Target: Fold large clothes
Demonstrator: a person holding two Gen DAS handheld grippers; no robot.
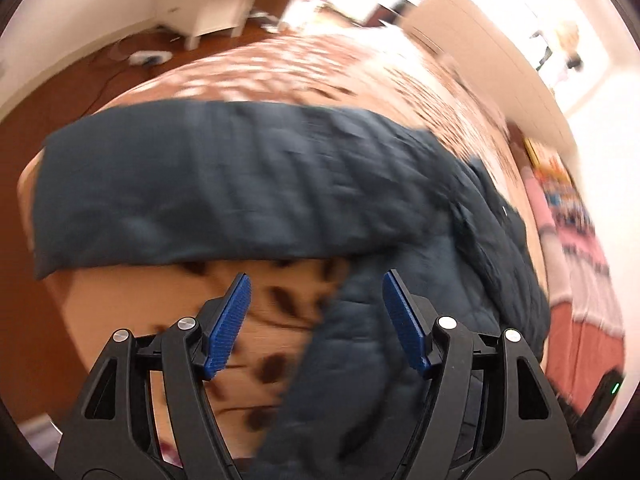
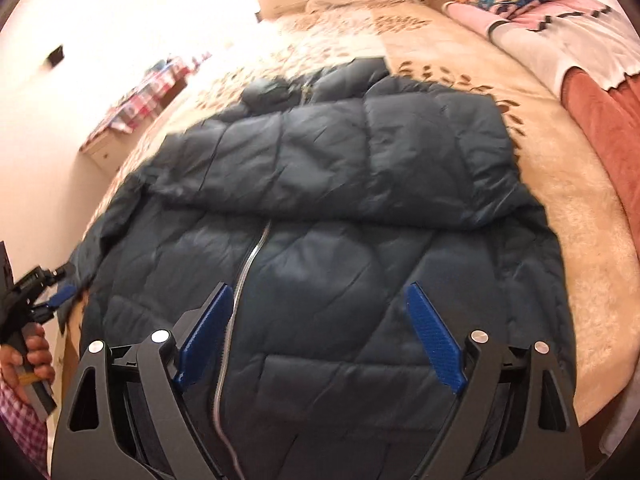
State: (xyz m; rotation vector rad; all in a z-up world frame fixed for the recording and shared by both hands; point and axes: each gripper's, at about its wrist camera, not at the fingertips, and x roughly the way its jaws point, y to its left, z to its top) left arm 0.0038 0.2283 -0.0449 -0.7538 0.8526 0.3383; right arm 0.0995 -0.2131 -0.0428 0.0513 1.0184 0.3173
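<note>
A dark navy quilted puffer jacket [image 2: 320, 208] lies on a bed with a beige leaf-print cover [image 2: 560, 184]. Its silver zipper [image 2: 250, 264] faces up and one sleeve lies folded across the chest. My right gripper [image 2: 320, 292] is open and empty, hovering above the jacket's lower front. In the left wrist view the jacket [image 1: 240, 184] is blurred, with a sleeve stretched across the bed [image 1: 280, 64]. My left gripper [image 1: 316, 280] is open and empty beside the jacket's edge; it also shows at the left of the right wrist view [image 2: 64, 294], at the sleeve.
Pillows and a pink-white blanket [image 2: 540, 20] lie at the head of the bed. A white dresser [image 1: 200, 4] with a checked cloth stands on the wooden floor [image 1: 60, 80]. A wardrobe [image 1: 480, 40] lines the wall.
</note>
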